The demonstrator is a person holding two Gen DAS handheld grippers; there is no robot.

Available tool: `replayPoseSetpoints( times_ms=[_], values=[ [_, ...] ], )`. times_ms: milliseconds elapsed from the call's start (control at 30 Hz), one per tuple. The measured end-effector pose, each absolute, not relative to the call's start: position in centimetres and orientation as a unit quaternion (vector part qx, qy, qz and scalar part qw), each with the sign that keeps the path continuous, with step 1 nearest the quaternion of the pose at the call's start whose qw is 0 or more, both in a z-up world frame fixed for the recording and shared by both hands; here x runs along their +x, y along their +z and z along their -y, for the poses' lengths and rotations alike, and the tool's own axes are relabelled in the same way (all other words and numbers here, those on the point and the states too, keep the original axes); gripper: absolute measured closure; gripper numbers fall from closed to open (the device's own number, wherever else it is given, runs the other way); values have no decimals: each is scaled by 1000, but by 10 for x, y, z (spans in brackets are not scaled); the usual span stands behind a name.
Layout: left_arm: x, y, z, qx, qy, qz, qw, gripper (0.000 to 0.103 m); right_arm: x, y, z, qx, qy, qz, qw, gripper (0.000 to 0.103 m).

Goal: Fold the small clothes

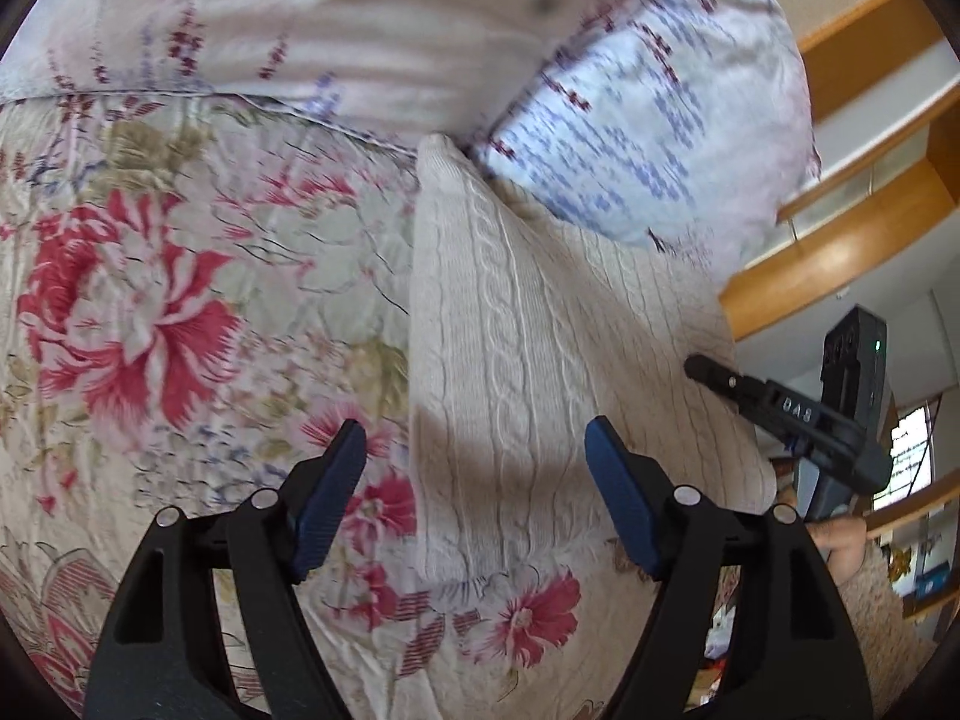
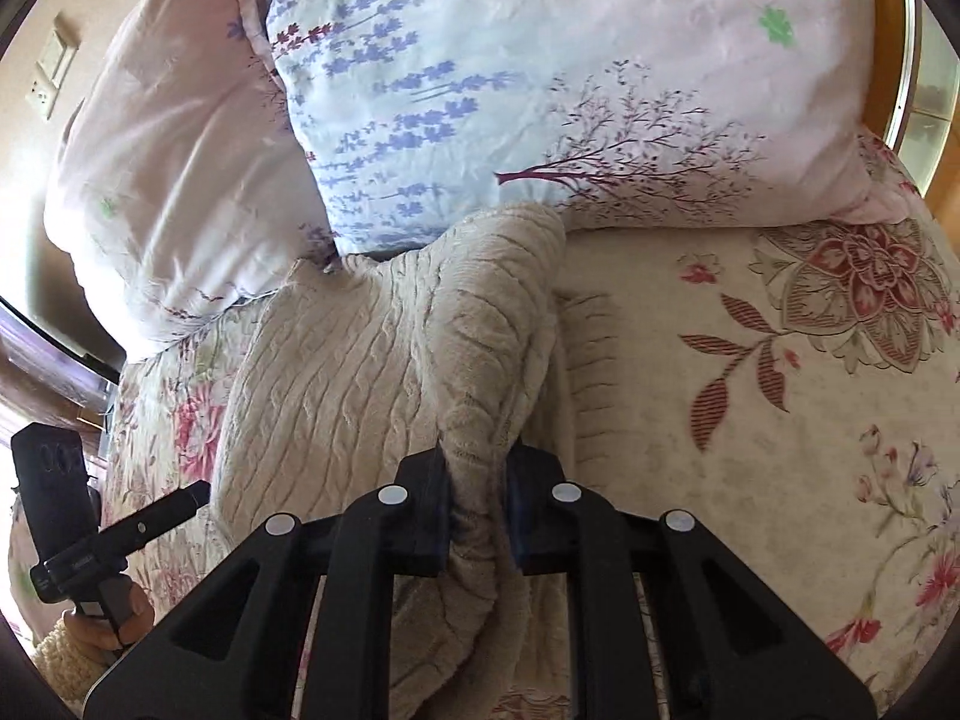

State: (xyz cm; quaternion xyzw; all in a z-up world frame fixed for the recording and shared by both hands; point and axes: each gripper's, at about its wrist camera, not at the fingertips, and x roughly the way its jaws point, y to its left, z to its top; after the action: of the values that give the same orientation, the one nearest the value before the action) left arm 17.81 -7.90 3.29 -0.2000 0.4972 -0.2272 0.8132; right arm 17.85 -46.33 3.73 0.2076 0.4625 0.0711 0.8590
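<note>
A cream cable-knit sweater (image 1: 510,324) lies on the flowered bedspread (image 1: 150,300), partly folded over itself. My left gripper (image 1: 477,468) is open and empty, held above the sweater's near left edge. My right gripper (image 2: 477,483) is shut on a bunched fold of the sweater (image 2: 384,360) and lifts that part off the bed. In the left wrist view the right gripper (image 1: 780,408) shows at the sweater's right edge. In the right wrist view the left gripper (image 2: 120,528) shows at the lower left, apart from the cloth.
Two pillows with lavender prints (image 2: 480,90) lie against the far end of the sweater. A wooden headboard and rails (image 1: 840,240) stand at the right. The bedspread (image 2: 780,390) stretches to the right of the sweater.
</note>
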Motion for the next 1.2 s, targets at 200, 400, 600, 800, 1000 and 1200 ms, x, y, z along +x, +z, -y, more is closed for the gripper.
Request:
replayPoseSetpoints(
  times_ms=[200, 400, 600, 800, 1000, 1200],
  values=[
    [174, 29, 89, -186, -241, -501, 810, 30, 176, 43, 467, 220, 79, -442, 866, 88],
    [173, 22, 90, -184, -246, -515, 800, 32, 178, 14, 477, 214, 57, -468, 855, 88],
    [169, 23, 89, -178, -262, -519, 794, 32, 171, -9, 508, 332, 65, -471, 814, 74],
    [166, 22, 90, -180, -268, -526, 787, 39, 129, 15, 534, 396, 75, -422, 812, 59],
    [168, 22, 95, -185, -274, -535, 778, 47, 107, 20, 516, 390, 125, -451, 793, 59],
    [173, 20, 97, -183, -263, -543, 776, 78, 100, 20, 497, 343, 106, -445, 821, 92]
  ],
)
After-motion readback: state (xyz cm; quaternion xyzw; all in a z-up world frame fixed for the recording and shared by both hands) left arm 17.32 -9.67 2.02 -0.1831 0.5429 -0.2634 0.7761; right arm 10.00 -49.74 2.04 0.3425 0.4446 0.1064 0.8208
